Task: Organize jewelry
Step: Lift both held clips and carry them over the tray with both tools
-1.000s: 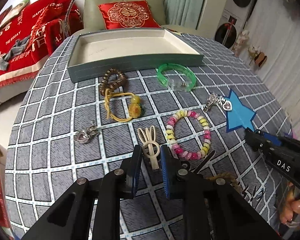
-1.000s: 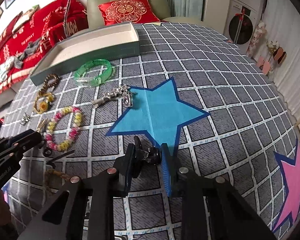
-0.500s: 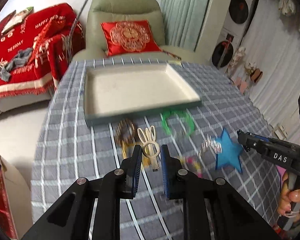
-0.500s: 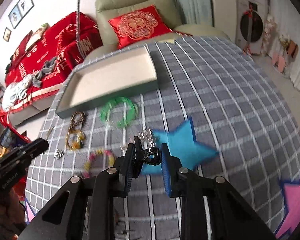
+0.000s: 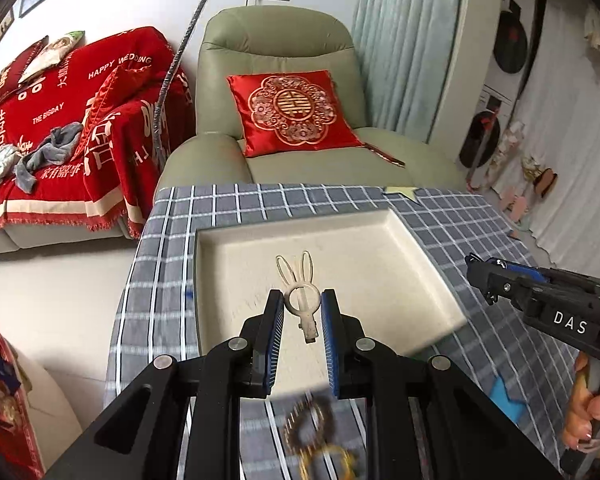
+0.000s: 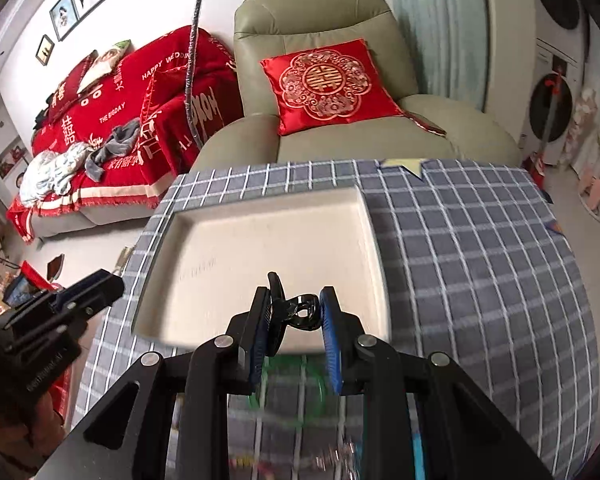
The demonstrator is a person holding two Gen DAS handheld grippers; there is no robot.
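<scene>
Hairpieces look light and rigid: we find left fingers [image 5: 302, 314] clamped on the cream rabbit-ear hair clip [image 5: 303, 300] at its ring, right fingers [image 6: 295, 312] on the black claw clip [image 6: 294, 306].

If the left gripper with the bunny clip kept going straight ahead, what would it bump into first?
Probably the cream floor of the tray. The left gripper points down over it with the bunny clip in its grip, though depth is hard to judge.

Each wrist camera sits behind its own gripper, looking forward and steeply down along the fingers. Both views face the tray [image 5: 428, 264] [image 6: 370, 240] at close range, sharing the checked tablecloth [image 5: 164, 300] [image 6: 480, 280] and armchair [image 5: 276, 40] [image 6: 320, 12] beyond.
</scene>
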